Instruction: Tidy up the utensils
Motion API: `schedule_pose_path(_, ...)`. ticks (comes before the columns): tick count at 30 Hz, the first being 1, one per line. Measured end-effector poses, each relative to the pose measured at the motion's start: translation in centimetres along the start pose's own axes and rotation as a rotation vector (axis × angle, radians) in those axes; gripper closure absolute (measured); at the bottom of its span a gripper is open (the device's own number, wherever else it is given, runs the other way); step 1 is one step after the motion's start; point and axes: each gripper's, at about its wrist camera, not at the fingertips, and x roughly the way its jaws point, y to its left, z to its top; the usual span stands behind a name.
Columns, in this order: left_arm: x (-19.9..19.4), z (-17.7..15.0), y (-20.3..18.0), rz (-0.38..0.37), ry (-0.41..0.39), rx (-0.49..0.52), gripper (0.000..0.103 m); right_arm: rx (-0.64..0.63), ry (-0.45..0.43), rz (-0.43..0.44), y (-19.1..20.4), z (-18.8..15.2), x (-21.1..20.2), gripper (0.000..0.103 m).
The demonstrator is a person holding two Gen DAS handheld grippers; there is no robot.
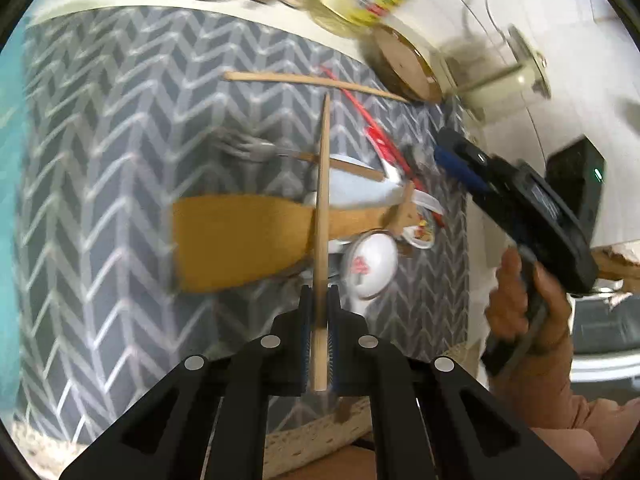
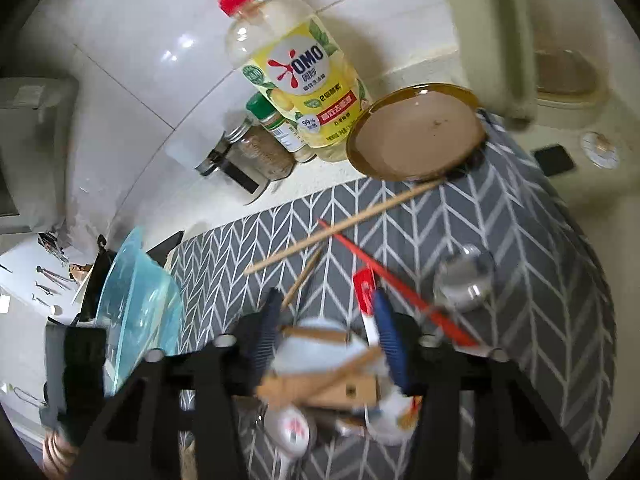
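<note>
My left gripper (image 1: 320, 300) is shut on a wooden chopstick (image 1: 322, 208) that points away over a pile of utensils on the grey chevron mat (image 1: 120, 140). The pile holds a wooden spatula (image 1: 240, 240), a fork (image 1: 248, 148), white ceramic spoons (image 1: 372, 264) and red chopsticks (image 1: 372, 128). A second wooden chopstick (image 1: 312, 80) lies across the far mat. My right gripper (image 2: 324, 312) is open above the pile, its fingers (image 2: 388, 336) on either side of a pale blue spoon (image 2: 316, 344). It shows in the left view (image 1: 460, 160).
A brown plate (image 2: 416, 136) leans at the mat's far edge. A yellow dish soap bottle (image 2: 296, 80) and spice jars (image 2: 256, 156) stand by the tiled wall. A blue glass bowl (image 2: 136, 300) sits at the left. A metal ladle (image 2: 464, 280) lies at the right.
</note>
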Motion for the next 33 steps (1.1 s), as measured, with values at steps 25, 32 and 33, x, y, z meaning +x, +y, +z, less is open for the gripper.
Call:
schedule_pose_path(25, 0.7, -0.5, 0.5, 0.144, -0.079, -0.004, 0.096, -0.967, 0.267, -0.12, 7.5, 5.6, 13.7, 0.092)
schedule_pose_path(32, -2.9, -1.8, 0.4, 0.111, -0.169, -0.038, 0.096, -0.632, 0.294, 0.025, 6.1, 6.2, 11.1, 0.096)
schedule_pose_path(33, -3.3, -1.9, 0.3, 0.104, -0.175, -0.037, 0.096, -0.586, 0.286, 0.048, 6.0, 6.2, 10.6, 0.096)
